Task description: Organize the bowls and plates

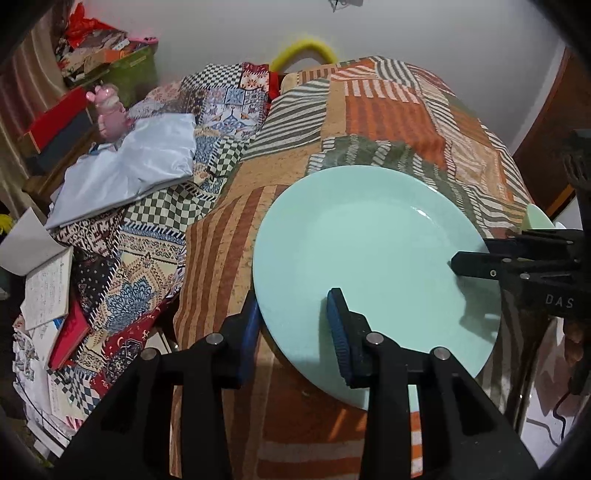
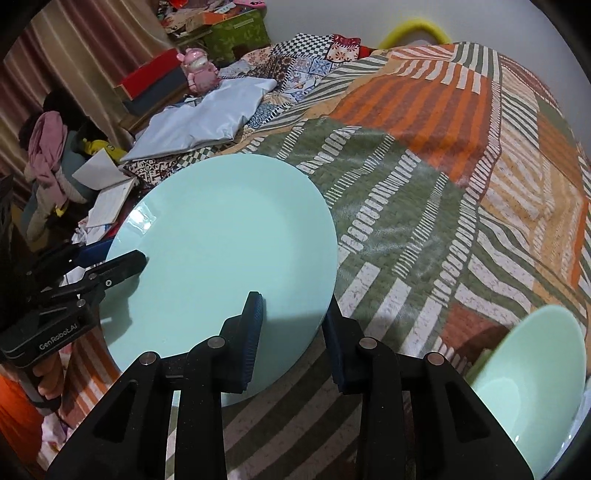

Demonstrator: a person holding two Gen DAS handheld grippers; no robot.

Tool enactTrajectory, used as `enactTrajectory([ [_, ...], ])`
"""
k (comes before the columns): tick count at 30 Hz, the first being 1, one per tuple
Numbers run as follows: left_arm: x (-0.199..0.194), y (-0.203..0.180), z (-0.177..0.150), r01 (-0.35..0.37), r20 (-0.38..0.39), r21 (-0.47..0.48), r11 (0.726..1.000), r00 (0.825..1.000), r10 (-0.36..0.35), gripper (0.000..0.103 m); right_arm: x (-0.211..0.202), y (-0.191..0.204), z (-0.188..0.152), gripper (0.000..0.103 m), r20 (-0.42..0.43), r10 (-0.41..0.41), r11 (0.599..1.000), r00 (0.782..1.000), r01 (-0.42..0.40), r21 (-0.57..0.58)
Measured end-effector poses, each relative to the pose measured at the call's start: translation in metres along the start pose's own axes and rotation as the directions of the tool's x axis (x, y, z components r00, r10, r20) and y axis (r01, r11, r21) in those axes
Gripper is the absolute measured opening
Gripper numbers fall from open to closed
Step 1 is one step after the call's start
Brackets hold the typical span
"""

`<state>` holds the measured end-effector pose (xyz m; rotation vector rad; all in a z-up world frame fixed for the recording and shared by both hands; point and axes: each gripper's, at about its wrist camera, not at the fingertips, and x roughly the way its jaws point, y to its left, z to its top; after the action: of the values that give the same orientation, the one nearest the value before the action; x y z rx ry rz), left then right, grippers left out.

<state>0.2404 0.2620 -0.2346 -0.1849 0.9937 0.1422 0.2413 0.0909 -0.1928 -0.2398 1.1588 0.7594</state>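
Left wrist view: the left gripper [image 1: 295,325] is clamped on the near-left rim of a round pale-green glazed plate [image 1: 369,240], one blue pad above and one below. The right gripper [image 1: 458,264] pinches the opposite rim. Beneath lies a striped orange-and-green patchwork bedspread [image 1: 388,110], with open cloth beyond the plate up to a white wall [image 1: 443,33].

Right wrist view: the right gripper [image 2: 295,325] is closed on the plate's [image 2: 221,236] right edge. Only here shows a pale-green bowl [image 2: 532,384], lower right and apart from the plate. Papers [image 2: 110,199] and a grey folded sheet [image 2: 199,122] crowd the left side.

Left tongs [image 2: 107,269] read "GenRobot.AI"; right tongs [image 1: 476,264] "DAS".
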Motion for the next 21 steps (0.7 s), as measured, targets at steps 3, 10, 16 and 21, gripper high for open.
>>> enactTrajectory([
  [3,-0.012,-0.007,-0.002,-0.001,0.015,0.015,1.0,1.0,0.0,0.036,-0.013,0.002,-0.003,0.029,0.03,-0.013,1.0,0.999,0.013,-0.001],
  [10,-0.048,-0.023,-0.006,0.01,0.064,0.03,1.0,0.998,-0.012,0.036,-0.047,0.003,-0.018,0.029,0.086,-0.01,1.0,0.996,0.008,0.013],
  [16,-0.08,-0.038,-0.013,0.015,0.106,0.04,0.999,0.994,-0.02,0.036,-0.074,0.003,-0.034,0.029,0.135,0.001,0.999,0.991,-0.006,0.036],
  [21,-0.106,-0.051,-0.021,0.016,0.138,0.051,0.999,0.99,-0.023,0.036,-0.095,0.003,-0.049,0.029,0.17,0.013,0.998,0.985,-0.022,0.05],
])
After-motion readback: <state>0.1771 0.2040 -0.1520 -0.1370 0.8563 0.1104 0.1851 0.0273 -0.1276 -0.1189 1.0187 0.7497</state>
